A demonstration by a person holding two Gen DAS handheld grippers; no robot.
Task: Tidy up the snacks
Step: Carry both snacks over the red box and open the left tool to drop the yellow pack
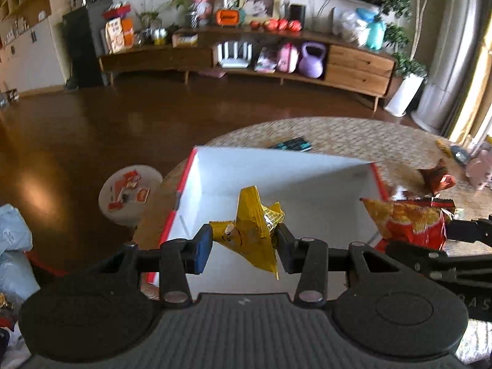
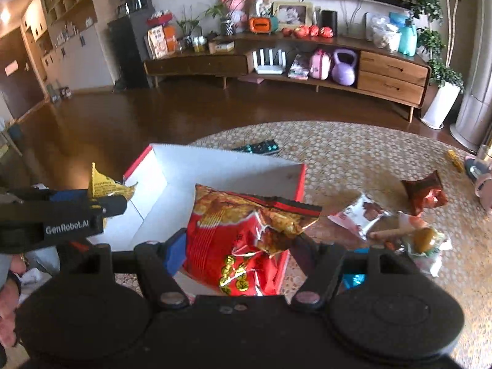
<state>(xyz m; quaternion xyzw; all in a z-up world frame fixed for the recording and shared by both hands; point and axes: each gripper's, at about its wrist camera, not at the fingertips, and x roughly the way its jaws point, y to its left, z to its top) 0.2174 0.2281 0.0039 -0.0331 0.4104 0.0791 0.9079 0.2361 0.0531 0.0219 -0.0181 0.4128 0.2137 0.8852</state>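
1. The left gripper (image 1: 243, 241) pinched a yellow snack packet (image 1: 249, 240) above the open white box (image 1: 276, 166).
2. The right gripper (image 2: 240, 246) clamped a red chip bag (image 2: 246, 233) over the box's right wall.
3. Loose wrappers (image 2: 363, 215), a dark red packet (image 2: 424, 193) and a remote (image 2: 258, 148) lay on the patterned table (image 2: 353, 160) beside and behind the box.

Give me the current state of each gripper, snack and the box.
Left gripper: shut on yellow packet, above box.
Right gripper: shut on red chip bag, at box edge.
Box: open, looks empty.
Dark red packet: lying on table.
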